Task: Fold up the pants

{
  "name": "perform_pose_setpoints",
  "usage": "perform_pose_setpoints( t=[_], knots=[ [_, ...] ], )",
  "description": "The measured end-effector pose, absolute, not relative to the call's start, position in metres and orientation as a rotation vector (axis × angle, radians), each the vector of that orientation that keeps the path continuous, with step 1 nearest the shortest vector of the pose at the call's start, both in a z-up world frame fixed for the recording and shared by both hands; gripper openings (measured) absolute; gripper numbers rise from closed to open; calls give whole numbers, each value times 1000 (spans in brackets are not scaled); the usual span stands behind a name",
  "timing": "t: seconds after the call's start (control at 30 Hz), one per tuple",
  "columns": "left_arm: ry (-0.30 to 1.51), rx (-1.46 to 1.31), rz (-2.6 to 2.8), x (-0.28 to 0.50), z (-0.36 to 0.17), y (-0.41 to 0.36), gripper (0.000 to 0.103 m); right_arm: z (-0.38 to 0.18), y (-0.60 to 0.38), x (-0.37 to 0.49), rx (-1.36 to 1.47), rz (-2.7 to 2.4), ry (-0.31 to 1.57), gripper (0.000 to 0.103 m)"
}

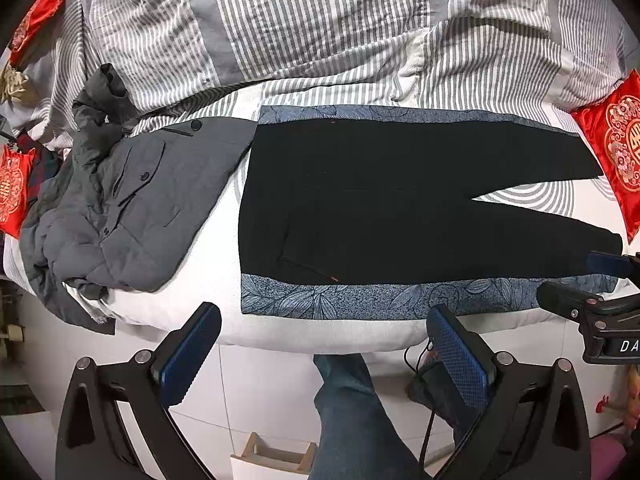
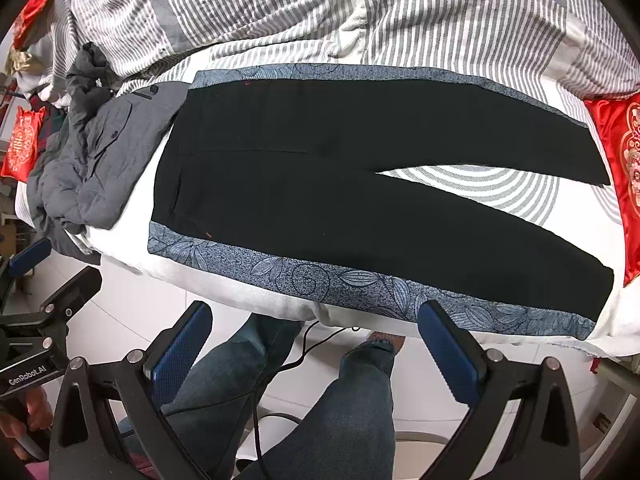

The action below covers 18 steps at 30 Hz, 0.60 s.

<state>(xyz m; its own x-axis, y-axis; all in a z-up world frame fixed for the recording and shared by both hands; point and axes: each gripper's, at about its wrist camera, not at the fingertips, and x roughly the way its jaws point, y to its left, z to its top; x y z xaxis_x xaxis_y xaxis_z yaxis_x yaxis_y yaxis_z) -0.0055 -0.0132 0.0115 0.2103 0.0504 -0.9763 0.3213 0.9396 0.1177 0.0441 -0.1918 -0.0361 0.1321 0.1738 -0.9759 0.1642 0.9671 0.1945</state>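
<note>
Black pants (image 1: 400, 208) lie flat and unfolded on a blue floral cloth (image 1: 360, 298) on the bed (image 1: 200, 280), waistband left, two legs splayed right. Both the left tongs (image 1: 324, 344) and right tongs (image 2: 316, 340) gape wide and empty, hovering off the bed's near edge, short of the pants. One grey jacket (image 1: 120, 208) lies beside them.

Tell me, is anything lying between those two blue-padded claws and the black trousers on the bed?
Nothing visible does. The black trousers lie flat on a blue floral cloth; the left gripper and right gripper hover open off the bed's near edge. The grey quilted jacket sits beside the waistband, out of the way.
</note>
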Motion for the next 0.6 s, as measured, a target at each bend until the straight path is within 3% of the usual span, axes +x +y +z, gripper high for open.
perform_pose_setpoints(
  t=[0.6],
  knots=[
    [1340,324,-149,-20,16,-22,103,-36,-207,37,282,19,1448,103]
  ],
)
